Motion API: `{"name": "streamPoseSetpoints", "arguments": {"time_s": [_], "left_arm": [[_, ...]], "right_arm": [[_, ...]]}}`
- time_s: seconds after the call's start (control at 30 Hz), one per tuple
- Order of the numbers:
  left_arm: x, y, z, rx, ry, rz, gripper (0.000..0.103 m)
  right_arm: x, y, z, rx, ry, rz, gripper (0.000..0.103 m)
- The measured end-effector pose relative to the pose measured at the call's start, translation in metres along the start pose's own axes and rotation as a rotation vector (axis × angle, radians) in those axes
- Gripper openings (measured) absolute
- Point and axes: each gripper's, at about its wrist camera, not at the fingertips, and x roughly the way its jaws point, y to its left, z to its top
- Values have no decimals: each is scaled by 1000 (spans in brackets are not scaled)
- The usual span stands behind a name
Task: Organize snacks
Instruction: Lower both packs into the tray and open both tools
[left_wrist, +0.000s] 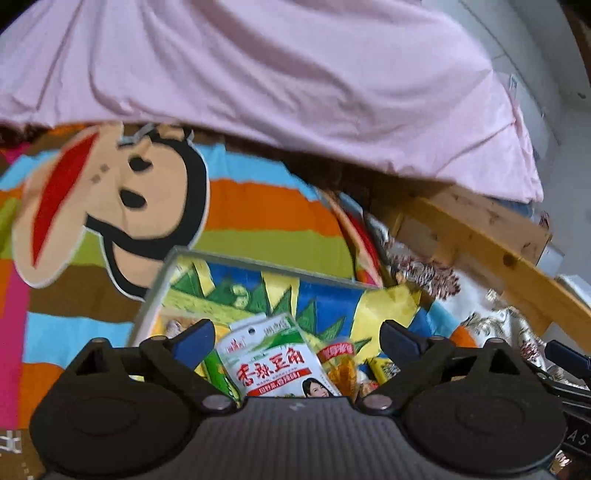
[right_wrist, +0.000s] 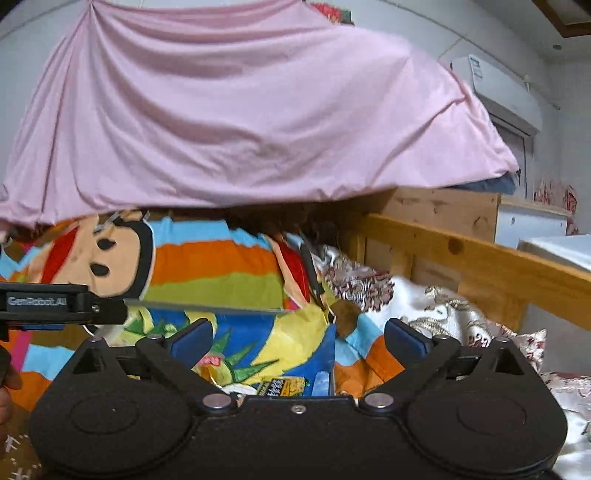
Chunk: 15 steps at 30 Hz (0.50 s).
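A box (left_wrist: 159, 291) with a colourful printed lining sits on a striped bedspread and holds snack packets. In the left wrist view a white packet with red Chinese characters (left_wrist: 277, 363) lies between my fingers, with orange and yellow packets (left_wrist: 343, 369) beside it. My left gripper (left_wrist: 297, 341) is open above the box and holds nothing. My right gripper (right_wrist: 299, 341) is open over the box's right side (right_wrist: 330, 354), above a small yellow and black packet (right_wrist: 282, 386). The left gripper's body (right_wrist: 48, 304) shows at the left of the right wrist view.
A pink sheet (right_wrist: 240, 122) hangs over the bed at the back. The striped bedspread has a cartoon monkey face (left_wrist: 122, 199). A wooden bed frame (right_wrist: 480, 258) runs along the right, with a floral cushion (right_wrist: 443, 310) beside it. An air conditioner (right_wrist: 498, 92) is on the wall.
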Motion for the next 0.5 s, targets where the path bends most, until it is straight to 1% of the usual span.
{"name": "streamPoseSetpoints", "arguments": {"time_s": [0.1, 0.17, 0.27, 0.37, 0.5], "left_arm": [[-28, -4, 1, 16, -56, 14, 102], [-47, -6, 1, 21, -100, 34, 102], [-73, -7, 0, 12, -147, 61, 102], [-98, -8, -4, 6, -169, 91, 102], [-128, -7, -15, 29, -174, 122, 102]], "right_arm": [[-20, -2, 4, 8, -43, 15, 102], [-34, -3, 4, 8, -67, 26, 102], [-55, -3, 3, -7, -96, 44, 102], [-77, -1, -1, -21, -112, 60, 102], [-105, 3, -9, -40, -114, 93, 102]]}}
